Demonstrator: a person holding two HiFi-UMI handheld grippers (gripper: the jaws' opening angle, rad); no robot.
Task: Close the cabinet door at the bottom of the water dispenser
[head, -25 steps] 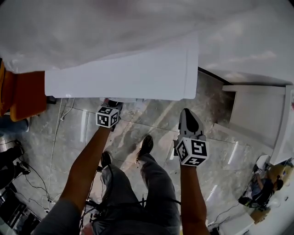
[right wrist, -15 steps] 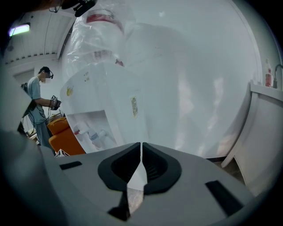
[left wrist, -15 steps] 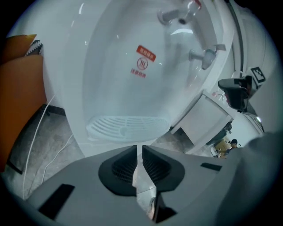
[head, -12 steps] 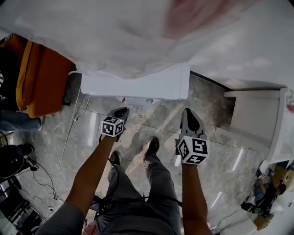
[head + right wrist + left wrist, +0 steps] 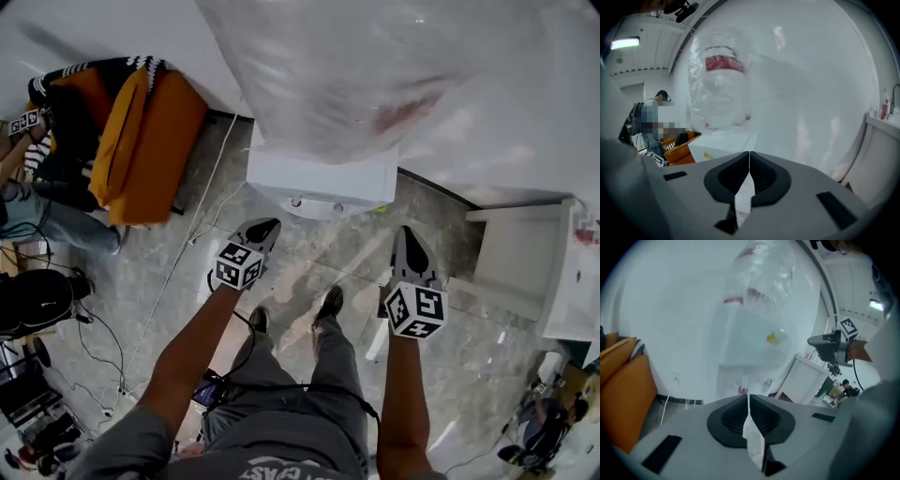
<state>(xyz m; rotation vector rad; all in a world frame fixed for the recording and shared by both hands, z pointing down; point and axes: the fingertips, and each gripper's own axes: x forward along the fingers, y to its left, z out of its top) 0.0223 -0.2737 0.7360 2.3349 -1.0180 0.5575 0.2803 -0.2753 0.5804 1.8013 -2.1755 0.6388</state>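
Observation:
The white water dispenser (image 5: 323, 178) stands ahead of me, with its plastic-wrapped bottle (image 5: 375, 66) on top. From above, its lower cabinet door is hidden by the body. In the left gripper view the dispenser (image 5: 750, 352) shows blurred, and its door cannot be made out. My left gripper (image 5: 264, 226) hangs over the floor just short of the dispenser's front, jaws shut and empty (image 5: 748, 396). My right gripper (image 5: 405, 236) is level with it to the right, also shut on nothing (image 5: 749, 153). The bottle (image 5: 719, 79) fills the right gripper view's upper left.
An orange chair (image 5: 141, 141) draped with clothing stands at the left, with a seated person (image 5: 28, 187) beyond it. Cables (image 5: 122, 347) trail over the marble floor. A white cabinet (image 5: 525, 248) stands at the right. My feet (image 5: 328, 305) are between the grippers.
The view has pulled back and swung left. The dispenser now looks smaller and farther, and the orange chair has come into view. Both grippers stay shut and sit slightly lower.

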